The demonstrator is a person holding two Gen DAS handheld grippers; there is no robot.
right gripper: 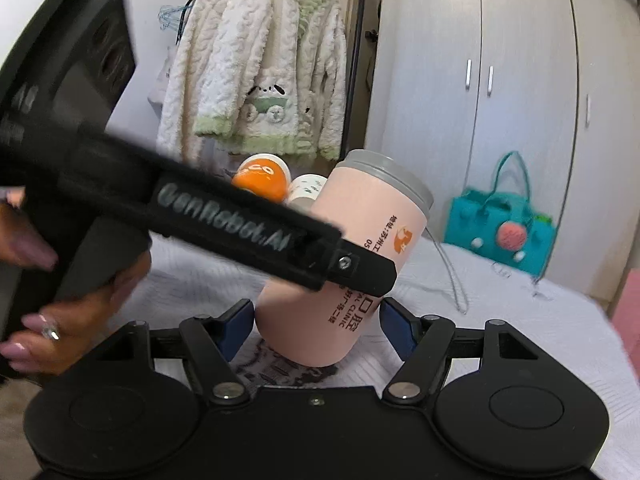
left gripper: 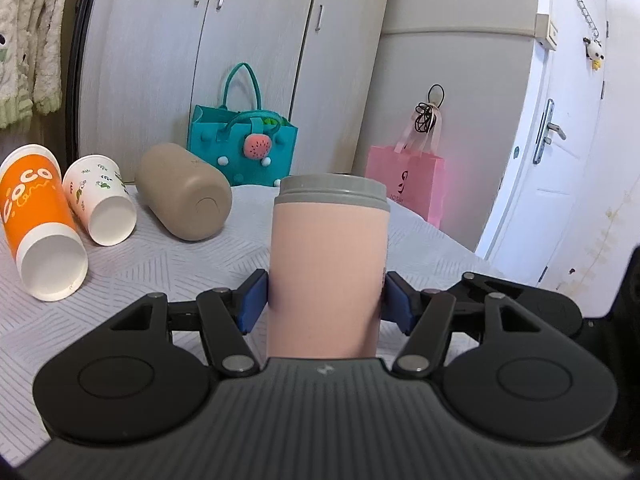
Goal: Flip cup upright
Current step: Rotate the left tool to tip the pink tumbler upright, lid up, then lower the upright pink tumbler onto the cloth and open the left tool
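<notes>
A pink cup with a grey rim [left gripper: 328,264] stands between the blue pads of my left gripper [left gripper: 326,300], which is shut on its lower body; the rim is at the top. In the right wrist view the same pink cup [right gripper: 360,240] leans to the right, its base on the white cloth. The left gripper's black finger [right gripper: 352,268] crosses in front of it. My right gripper [right gripper: 316,328] is open around the cup's base; its pads stand apart from it.
On the white quilted cloth [left gripper: 160,272] lie an orange paper cup [left gripper: 36,216], a white leaf-print paper cup [left gripper: 102,200] and a tan bottle [left gripper: 184,190], all on their sides. A teal bag [left gripper: 244,152] and a pink bag [left gripper: 408,184] stand behind. A cable [right gripper: 452,276] lies on the cloth.
</notes>
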